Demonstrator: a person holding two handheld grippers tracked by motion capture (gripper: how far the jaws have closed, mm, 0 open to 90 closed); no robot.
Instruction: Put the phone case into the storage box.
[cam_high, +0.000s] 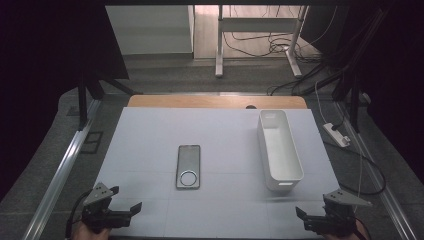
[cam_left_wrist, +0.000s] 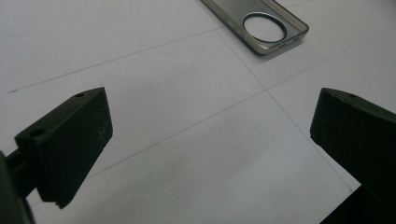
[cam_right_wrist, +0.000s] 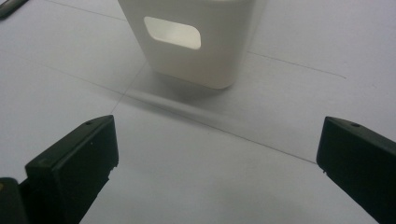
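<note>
A dark phone case (cam_high: 188, 166) with a round camera cutout lies flat in the middle of the white mat (cam_high: 150, 140); its cutout end (cam_left_wrist: 265, 27) shows at the top of the left gripper view. A long white bin (cam_high: 278, 149) stands to the right of it, its near end wall with a handle slot (cam_right_wrist: 173, 32) facing the right gripper. My left gripper (cam_high: 126, 200) rests at the near left corner, open, nothing between its jaws. At the near right corner my right gripper (cam_high: 301, 216) is open too, a short way in front of the bin.
The mat covers a wooden table (cam_high: 215, 101) whose far edge shows. Metal rails (cam_high: 60, 170) run along both sides. A power strip (cam_high: 336, 134) and cables lie on the floor to the right, and a desk frame (cam_high: 257, 30) stands beyond.
</note>
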